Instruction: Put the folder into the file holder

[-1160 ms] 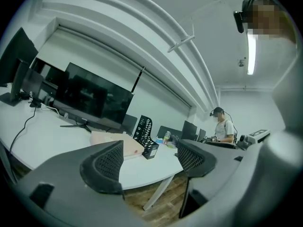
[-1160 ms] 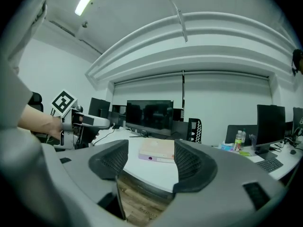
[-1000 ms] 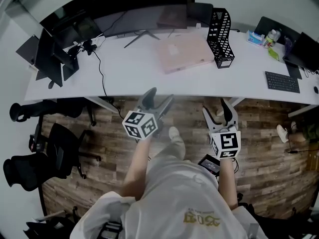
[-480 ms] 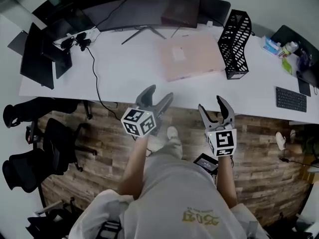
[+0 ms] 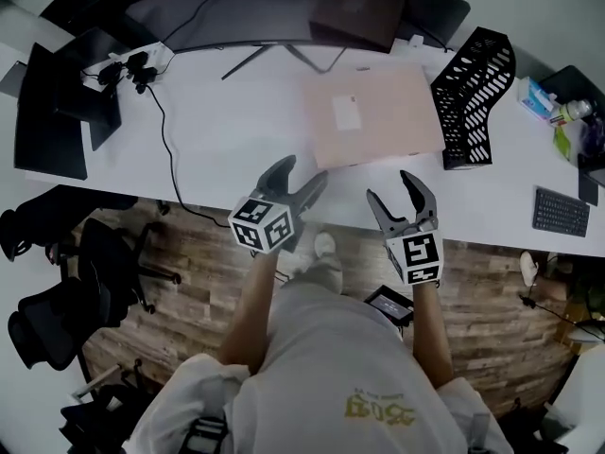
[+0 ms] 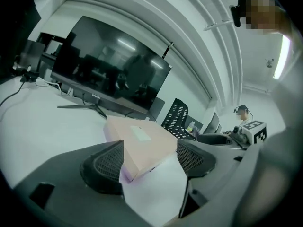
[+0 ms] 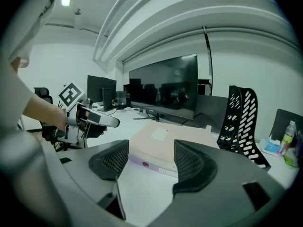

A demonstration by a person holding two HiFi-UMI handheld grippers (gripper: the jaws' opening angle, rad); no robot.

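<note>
My left gripper (image 5: 302, 173) and right gripper (image 5: 391, 188) gape empty near the flat folder (image 5: 373, 112); a shallow nip could just shove it farther away, missing the holder (image 5: 473, 97).

My head view looks steeply down on the white desk (image 5: 217, 121). Both gripper views sit low at its near edge, facing the far side, close to the pink folder (image 7: 151, 144) and monitor (image 7: 163, 93) they share.

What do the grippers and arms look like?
The left gripper and right gripper are dark grey, each with two curved jaws bearing mesh-textured pads and a white cube with black square markers. The person wears a pale short-sleeved T-shirt with yellow print.
</note>
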